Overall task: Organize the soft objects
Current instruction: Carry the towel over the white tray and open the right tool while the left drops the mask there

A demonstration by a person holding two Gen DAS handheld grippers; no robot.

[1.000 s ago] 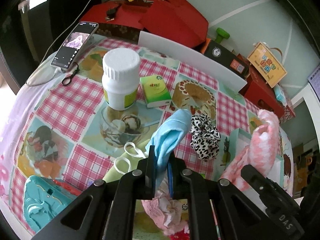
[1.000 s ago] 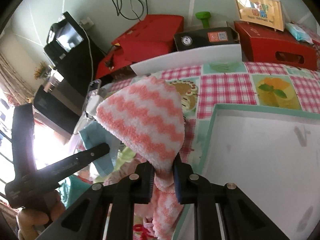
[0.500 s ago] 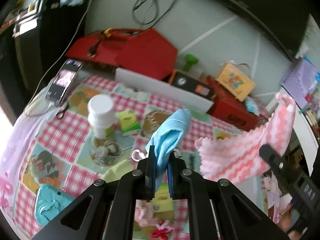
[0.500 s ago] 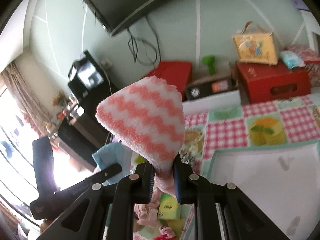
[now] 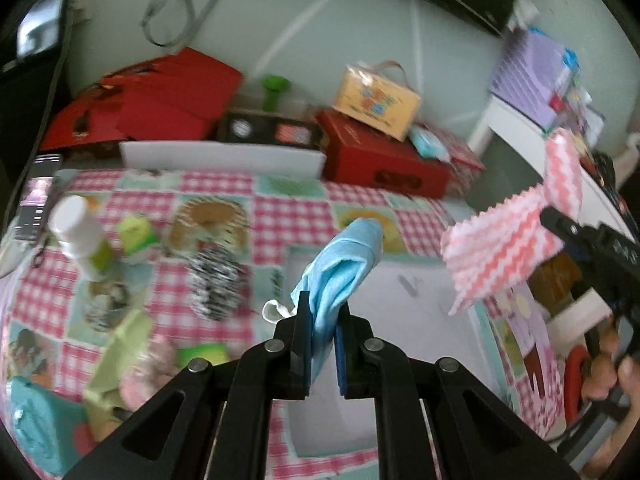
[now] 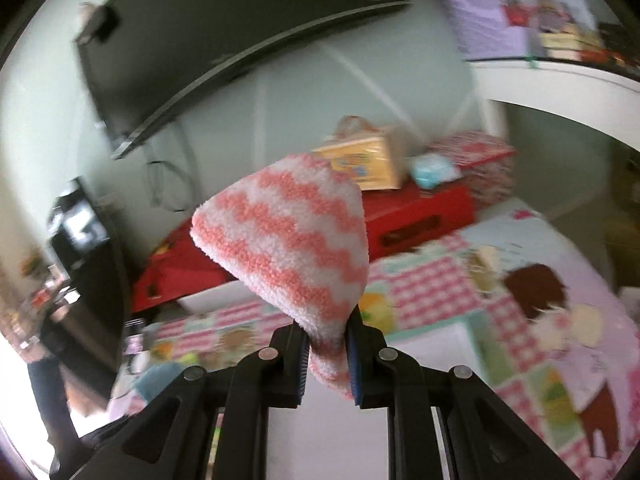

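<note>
Two hand-held grippers are raised above a desk (image 5: pixel 280 216) covered in a pink checked cloth with pictures. The left gripper (image 5: pixel 323 332) tilts downward over the desk, and its fingers (image 5: pixel 303 332) are pinched nearly together on a light blue cloth (image 5: pixel 344 264), which stands up from them in a folded peak with a white loop at its left side. Directly beyond that cloth lies a white tray with a mint-green rim (image 5: pixel 486 320), flat on the desk. The right gripper (image 6: pixel 327 354) points more nearly level, toward the wall; its fingers (image 6: pixel 354 360) are clamped tight on a fluffy pink-and-white zigzag towel (image 6: pixel 288 240), which rises from them in a rounded cone. In the left wrist view the same towel (image 5: pixel 508 248) hangs in the air to the right of the tray and above it, held by the right gripper (image 5: pixel 554 218), with part of the person's right hand (image 5: pixel 612 368) wrapped around the handle at the frame's right edge. Left of the tray on the desk sit a black-and-white spotted scrunchie (image 5: pixel 214 280), a white-capped bottle (image 5: pixel 80 236) and a small green box (image 5: pixel 138 236); these are blurred. Behind the tray, at the desk's far edge, stands a red box (image 5: pixel 384 160) with a yellow carry box (image 5: pixel 376 100) on top of it. The tray appears bare apart from a few grey marks.
</note>
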